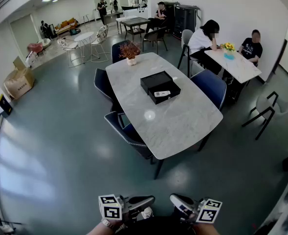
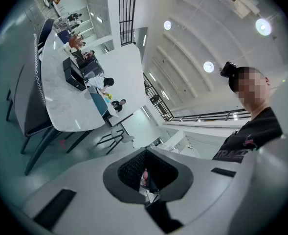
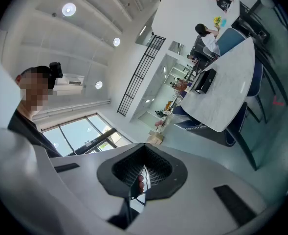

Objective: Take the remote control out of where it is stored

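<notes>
Remote control (image 1: 162,93) on box (image 1: 153,82) (black)

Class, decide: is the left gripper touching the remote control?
Apart. The head view shows the left gripper at the picture's bottom edge, with bare floor between it and the table bearing the remote control.

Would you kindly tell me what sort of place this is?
Probably an office lounge or break area: a white marble-topped table with blue padded chairs, people seated at a smaller white table, and an orange sofa at the far wall.
</notes>
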The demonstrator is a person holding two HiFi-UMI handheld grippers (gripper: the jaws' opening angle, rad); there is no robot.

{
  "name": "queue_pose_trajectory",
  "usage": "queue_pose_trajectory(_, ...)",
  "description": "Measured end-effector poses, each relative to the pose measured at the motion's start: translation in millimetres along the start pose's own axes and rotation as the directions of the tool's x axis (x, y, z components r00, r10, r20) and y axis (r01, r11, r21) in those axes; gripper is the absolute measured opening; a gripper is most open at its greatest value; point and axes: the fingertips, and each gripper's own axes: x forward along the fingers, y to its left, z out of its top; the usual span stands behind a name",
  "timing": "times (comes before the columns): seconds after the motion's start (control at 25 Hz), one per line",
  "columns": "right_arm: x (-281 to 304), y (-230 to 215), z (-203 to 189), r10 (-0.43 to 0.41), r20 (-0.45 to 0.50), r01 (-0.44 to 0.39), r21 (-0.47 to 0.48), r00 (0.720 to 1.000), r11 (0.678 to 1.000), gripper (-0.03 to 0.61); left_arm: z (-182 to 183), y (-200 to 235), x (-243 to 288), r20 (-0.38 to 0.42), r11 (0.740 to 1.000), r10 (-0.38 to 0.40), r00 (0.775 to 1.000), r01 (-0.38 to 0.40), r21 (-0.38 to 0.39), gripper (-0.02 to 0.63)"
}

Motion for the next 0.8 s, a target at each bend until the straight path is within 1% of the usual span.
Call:
queue_pose_trajectory(0.32, -5.2, 4.3, 3.3, 0.003, -0.002, -0.003, -0.005, 1.0, 1.0, 0.009, -0.2, -6.2, 4.6, -0.001, 1.0, 0.003, 1.0, -0.003, 0.002, 0.003)
queue_pose_trajectory(0.48, -5.9, 6.3, 9.7, 0.032, 0.026, -0.032, 0.0, 0.999, 0.999, 0.009, -0.5, -4.3, 5.3, 0.004, 1.0, 0.005, 1.0, -0.005, 0.001, 0.003)
queue_pose_trajectory(0.64, -8.3, 4.9, 11.5, 0.032, 0.042, -0.033, 0.015, 0.999, 0.999, 0.009, -0.6, -4.1, 4.8, 0.007, 1.0, 0.005, 1.0, -0.005, 0.0, 0.003)
queue_pose_trajectory(0.8, -10.3, 5.9, 11.9, 0.029, 0.048, -0.029, 0.009, 0.998, 1.0, 0.009, 1.8, -2.5, 1.9, 0.011, 1.0, 0.011, 1.0, -0.011, 0.001, 0.003)
